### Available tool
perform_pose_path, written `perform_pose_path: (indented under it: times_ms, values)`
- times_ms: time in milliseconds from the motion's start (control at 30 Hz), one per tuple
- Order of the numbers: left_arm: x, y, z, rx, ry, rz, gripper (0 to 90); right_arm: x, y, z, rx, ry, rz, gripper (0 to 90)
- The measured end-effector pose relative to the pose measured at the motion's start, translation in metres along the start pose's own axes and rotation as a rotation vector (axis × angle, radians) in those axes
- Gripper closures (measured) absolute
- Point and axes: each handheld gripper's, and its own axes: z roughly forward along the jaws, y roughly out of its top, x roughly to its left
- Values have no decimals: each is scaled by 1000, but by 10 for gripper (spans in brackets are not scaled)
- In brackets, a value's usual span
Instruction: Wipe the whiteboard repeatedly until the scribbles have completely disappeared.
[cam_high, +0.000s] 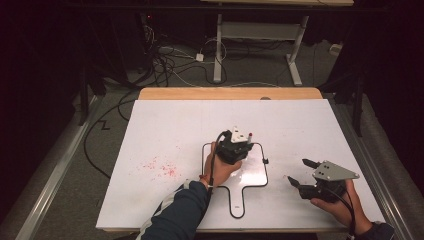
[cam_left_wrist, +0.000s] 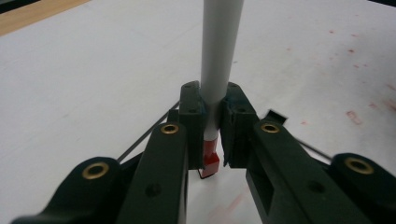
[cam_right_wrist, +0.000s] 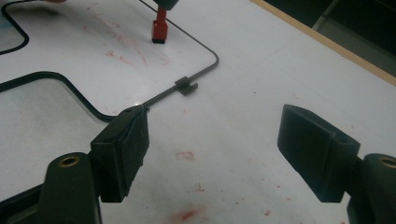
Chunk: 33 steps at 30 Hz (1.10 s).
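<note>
Marker (cam_left_wrist: 219, 60): judged light, rigid and smooth-barrelled, hence liable to slip or swivel under a loose pinch; not fragile, apart from the soft red tip (cam_left_wrist: 210, 161). Best taken low on the white barrel, just above the tip, for control of the writing end. Held exactly so, roughly upright, over the small paddle-shaped whiteboard (cam_high: 255, 172) with black rim lying on the white bench (cam_high: 165, 135). Tip stood at or just above the board surface; contact not confirmable. Faint red strokes (cam_right_wrist: 121, 46) noted on the board beside the tip, as seen in the right gripper view.

Left gripper (cam_left_wrist: 212, 140): jaws pressed together on the marker barrel, pads flat against both sides, no gap visible.

Right gripper (cam_right_wrist: 215, 149): jaws spread wide, nothing between them, nothing touched; hovered above the bench just beside the board's rim and its small clip (cam_right_wrist: 187, 86). Red smudges (cam_high: 160, 167) present on the bench left of the board.
</note>
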Motion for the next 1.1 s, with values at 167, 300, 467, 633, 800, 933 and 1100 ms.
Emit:
perform_pose_path:
  times_ms: [167,300,467,633,800,933,1100]
  values:
    - [-26,7,10,7,-51,58,786,-1,0,0,-2,0,1,256]
    - [-25,8,8,30,-25,65,786,-2,-1,-1,0,-5,3,257]
    - [-5,4,-3,44,12,0,786,-3,-1,-3,-1,-25,10,260]
    - [-4,-4,-11,27,-23,-27,786,-2,0,-2,4,-22,9,259]
    - [-24,-7,-11,13,-67,13,785,-1,1,1,5,-13,5,259]
    - [-28,-8,-12,15,-68,49,785,0,1,1,7,-9,2,259]
    - [-9,-9,-12,-1,-37,-3,785,-1,1,0,5,-12,1,259]
